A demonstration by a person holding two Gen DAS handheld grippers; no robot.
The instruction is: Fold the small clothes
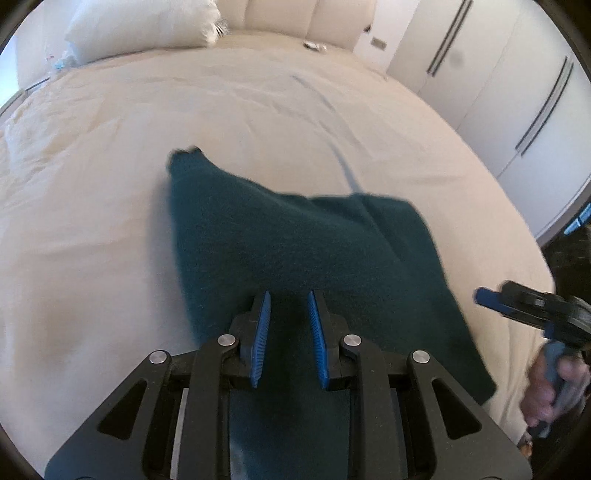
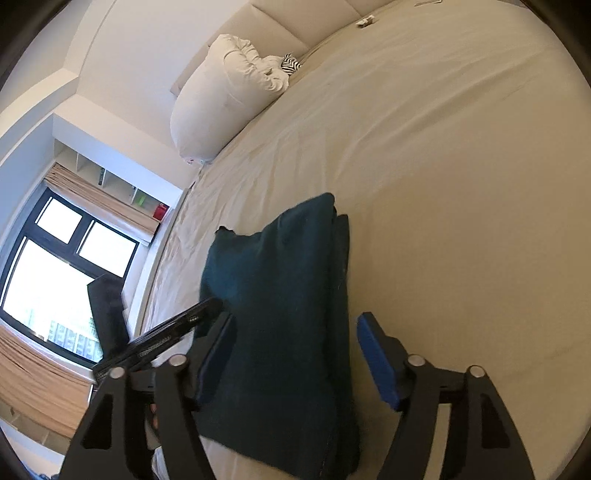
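Observation:
A dark teal garment lies folded on the cream bed sheet. In the left wrist view my left gripper hovers over its near edge, jaws a little apart with nothing between the blue pads. My right gripper shows at the right edge, held in a hand beside the garment. In the right wrist view the garment lies in stacked layers and my right gripper is wide open above its near part, holding nothing.
A white pillow leans on the padded headboard. White wardrobe doors stand along the right of the bed. A window with blinds is beyond the bed's left side. Small items lie near the headboard.

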